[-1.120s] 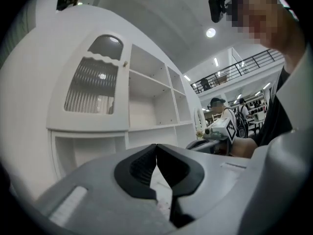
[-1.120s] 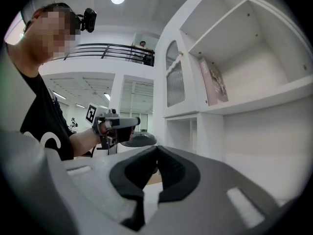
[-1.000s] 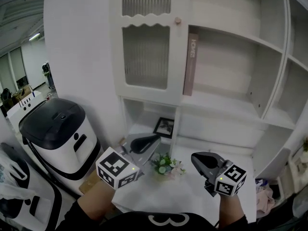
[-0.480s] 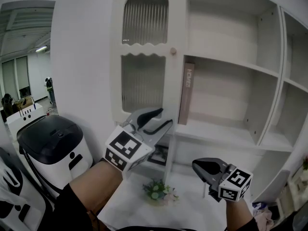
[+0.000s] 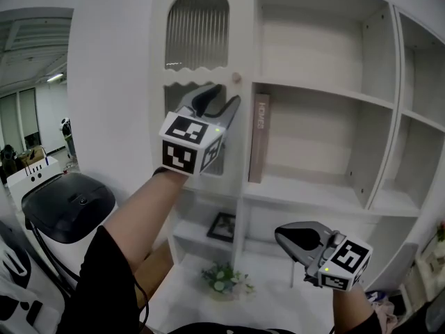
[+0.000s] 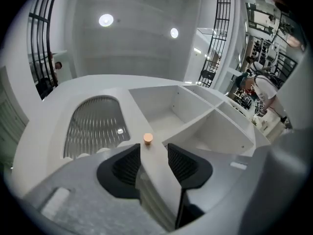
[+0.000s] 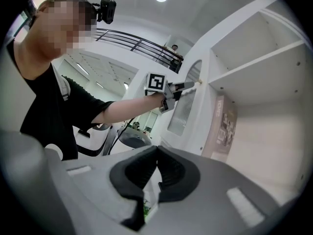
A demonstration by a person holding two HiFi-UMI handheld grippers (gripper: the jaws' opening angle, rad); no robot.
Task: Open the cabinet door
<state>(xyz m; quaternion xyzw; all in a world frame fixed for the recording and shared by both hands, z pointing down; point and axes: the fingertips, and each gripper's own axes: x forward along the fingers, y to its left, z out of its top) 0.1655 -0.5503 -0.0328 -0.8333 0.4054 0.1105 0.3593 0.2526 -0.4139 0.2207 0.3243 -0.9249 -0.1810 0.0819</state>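
Head view, low right of the frame: the right gripper (image 5: 281, 235) has a grey moulded shell, black rubbery pads and a marker cube behind. In the right gripper view its ribbed pads meet at the tips, pinched together with nothing between them.

Bottom centre: a small bunch of flowers (image 5: 222, 280), pale blooms with green leaves, sits on a white surface. A black-framed picture (image 5: 221, 226) leans in the low shelf just behind it. At the left edge is a white appliance (image 5: 66, 197) with a glossy black domed lid.

Upper centre: the left gripper (image 5: 221, 99) is raised on a bare forearm in front of the cabinet door (image 5: 198, 30). Its jaws are spread wide and have just been opening. In the left gripper view the door's white edge strip shows through the gap. A small round tan knob (image 6: 147, 138) sits just past the tips, centred between them. The pads grip nothing.

The door is painted white, with an arched pane of vertically ribbed glass on top and a scalloped rail below. A second ribbed pane is mostly hidden by the gripper. The door lies flush with the frame, closed.

Right of it are open white shelves (image 5: 327, 96) of flat matte boards. A thin mauve book (image 5: 259, 141) stands upright at the door side.
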